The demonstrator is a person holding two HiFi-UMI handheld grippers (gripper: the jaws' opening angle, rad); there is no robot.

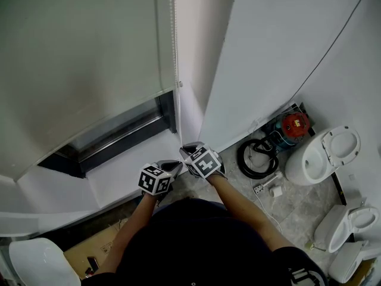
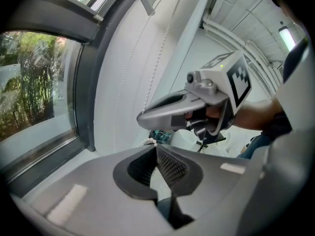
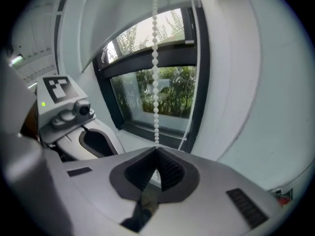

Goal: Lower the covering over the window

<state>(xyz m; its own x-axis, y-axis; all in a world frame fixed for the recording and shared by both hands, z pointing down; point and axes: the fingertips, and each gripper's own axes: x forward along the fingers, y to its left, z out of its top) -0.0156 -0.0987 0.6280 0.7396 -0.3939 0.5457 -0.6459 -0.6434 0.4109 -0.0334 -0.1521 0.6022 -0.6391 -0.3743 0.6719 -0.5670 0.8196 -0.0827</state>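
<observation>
A pale roller blind (image 1: 77, 52) hangs over the window (image 1: 122, 134), its bottom bar (image 1: 101, 117) a little above the sill (image 1: 137, 159). Its white bead chain (image 1: 174, 40) drops along the right side of the frame to both grippers. In the right gripper view the chain (image 3: 155, 73) runs straight down into my right gripper (image 3: 156, 150), which is shut on it. My left gripper (image 2: 156, 146) sits lower and to the left, shut, with beads (image 2: 147, 141) at its tips. The right gripper (image 2: 142, 118) hovers just above it. Both show in the head view: left (image 1: 172, 167), right (image 1: 186, 151).
Two white toilets (image 1: 324, 154) (image 1: 351, 222) stand on the floor at right, with a coiled black hose (image 1: 257, 158) and a red device (image 1: 294, 124) against the wall. A cardboard box (image 1: 98, 249) and a white object (image 1: 33, 261) lie at lower left.
</observation>
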